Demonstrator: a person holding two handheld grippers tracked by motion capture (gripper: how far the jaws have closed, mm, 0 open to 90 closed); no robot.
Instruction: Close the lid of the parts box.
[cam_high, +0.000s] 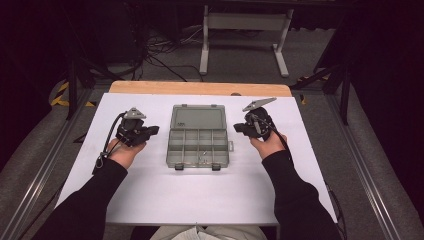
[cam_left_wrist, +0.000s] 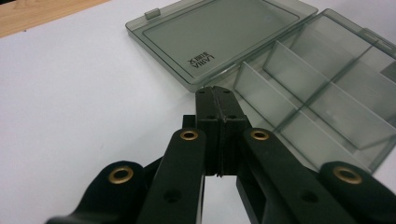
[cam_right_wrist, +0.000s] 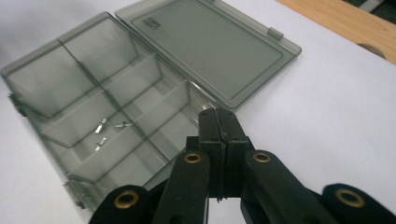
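Observation:
A smoky clear plastic organizer box (cam_high: 199, 143) lies open in the middle of the white table, its lid (cam_high: 197, 118) folded flat toward the far side. Dividers split the box (cam_left_wrist: 327, 88) into several compartments. Three small metal parts (cam_right_wrist: 109, 130) lie in one compartment near the front. My left gripper (cam_high: 152, 130) hovers just left of the box, pointing at it, jaws pressed together with nothing between them (cam_left_wrist: 216, 93). My right gripper (cam_high: 237, 128) hovers just right of the box, also pointing inward, its jaws together and empty (cam_right_wrist: 217, 114).
The white table top (cam_high: 150, 195) has a wooden strip (cam_high: 200, 88) along its far edge. Beyond it stand a white metal frame (cam_high: 245, 35) and cables on the floor. Metal rails run along both sides of the table.

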